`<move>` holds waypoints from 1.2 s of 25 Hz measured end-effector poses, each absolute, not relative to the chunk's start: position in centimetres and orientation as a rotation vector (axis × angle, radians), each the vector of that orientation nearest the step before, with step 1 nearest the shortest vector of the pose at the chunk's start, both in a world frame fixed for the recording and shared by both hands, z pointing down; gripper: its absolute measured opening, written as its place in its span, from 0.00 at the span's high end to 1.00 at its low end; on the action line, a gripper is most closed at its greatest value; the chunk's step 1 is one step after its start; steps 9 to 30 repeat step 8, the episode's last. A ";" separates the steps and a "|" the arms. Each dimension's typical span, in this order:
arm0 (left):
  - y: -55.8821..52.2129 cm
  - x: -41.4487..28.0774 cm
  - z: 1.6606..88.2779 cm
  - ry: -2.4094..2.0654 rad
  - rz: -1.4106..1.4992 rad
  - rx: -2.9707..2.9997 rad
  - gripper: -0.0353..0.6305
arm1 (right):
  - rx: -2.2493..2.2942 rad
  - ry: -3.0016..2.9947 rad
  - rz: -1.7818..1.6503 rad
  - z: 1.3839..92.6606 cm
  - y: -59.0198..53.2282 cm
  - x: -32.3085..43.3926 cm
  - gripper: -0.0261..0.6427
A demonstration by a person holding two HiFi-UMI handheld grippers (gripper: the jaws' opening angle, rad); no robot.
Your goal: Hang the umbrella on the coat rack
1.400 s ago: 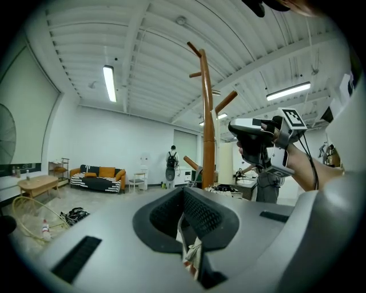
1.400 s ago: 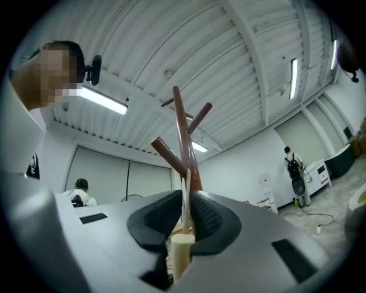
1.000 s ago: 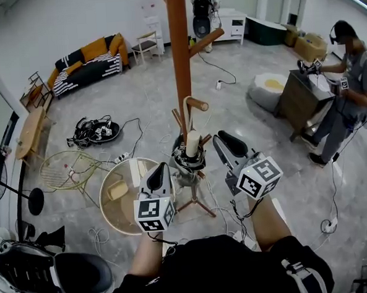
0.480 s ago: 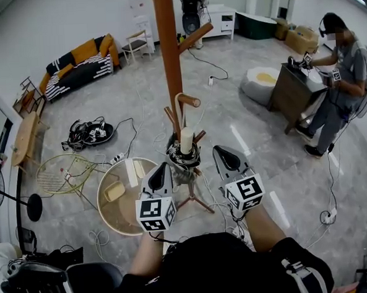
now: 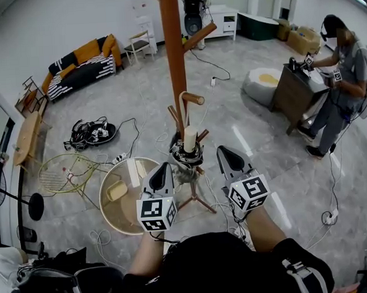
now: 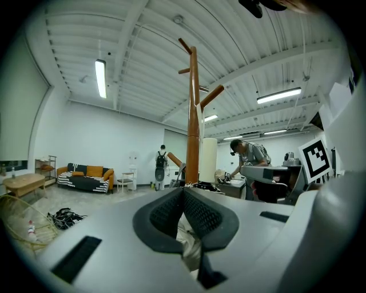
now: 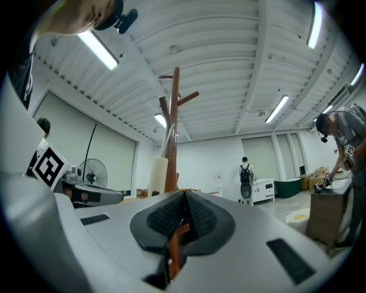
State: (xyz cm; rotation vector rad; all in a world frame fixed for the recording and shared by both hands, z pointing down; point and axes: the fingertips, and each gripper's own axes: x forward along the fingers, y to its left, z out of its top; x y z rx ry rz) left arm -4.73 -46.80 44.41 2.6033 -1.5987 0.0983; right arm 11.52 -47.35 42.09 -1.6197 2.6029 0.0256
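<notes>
umbrella [image 5: 187,151]: folded, dark canopy bunched under a cream cylindrical handle, pale loop over a low peg of the brown coat rack [image 5: 172,44], hanging beside its pole | left gripper [image 5: 161,170]: fingers together, empty, near umbrella | right gripper [image 5: 225,154]: fingers together, empty, near umbrella

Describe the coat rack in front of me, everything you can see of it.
The coat rack is a tall reddish-brown pole, wooden by the look, standing upright on splayed legs. Short round-ended pegs angle up from it at several heights. A folded umbrella with a cream top end hangs against the pole low down, its pale loop apparently over one peg. The left gripper and right gripper are close by, not touching it.
</notes>
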 end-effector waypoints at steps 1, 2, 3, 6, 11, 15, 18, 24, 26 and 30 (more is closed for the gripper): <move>-46.8 -4.8 44.4 -1.600 0.098 2.604 0.92 | -1.614 2.598 0.013 42.0 -47.3 11.6 0.94; -46.7 -4.7 44.4 -1.601 0.098 2.605 0.92 | -1.612 2.597 0.010 42.1 -47.3 11.6 0.94; -46.7 -4.7 44.4 -1.600 0.098 2.606 0.92 | -1.611 2.597 0.011 42.1 -47.3 11.6 0.94; -46.5 -4.6 44.4 -1.596 0.103 2.609 0.92 | -1.613 2.581 0.005 42.0 -47.1 11.8 0.94; -46.4 -4.7 44.3 -1.592 0.105 2.611 0.92 | -1.620 2.557 -0.004 41.9 -47.0 12.1 0.94; -46.4 -4.7 44.3 -1.592 0.105 2.611 0.92 | -1.620 2.557 -0.004 41.9 -47.0 12.1 0.94; -46.4 -4.7 44.3 -1.592 0.105 2.611 0.92 | -1.620 2.557 -0.004 41.9 -47.0 12.1 0.94; -46.4 -4.7 44.3 -1.592 0.105 2.611 0.92 | -1.620 2.557 -0.004 41.9 -47.0 12.1 0.94; -46.4 -4.7 44.3 -1.592 0.105 2.611 0.92 | -1.620 2.557 -0.004 41.9 -47.0 12.1 0.94; -46.4 -4.7 44.3 -1.592 0.105 2.611 0.92 | -1.620 2.557 -0.004 41.9 -47.0 12.1 0.94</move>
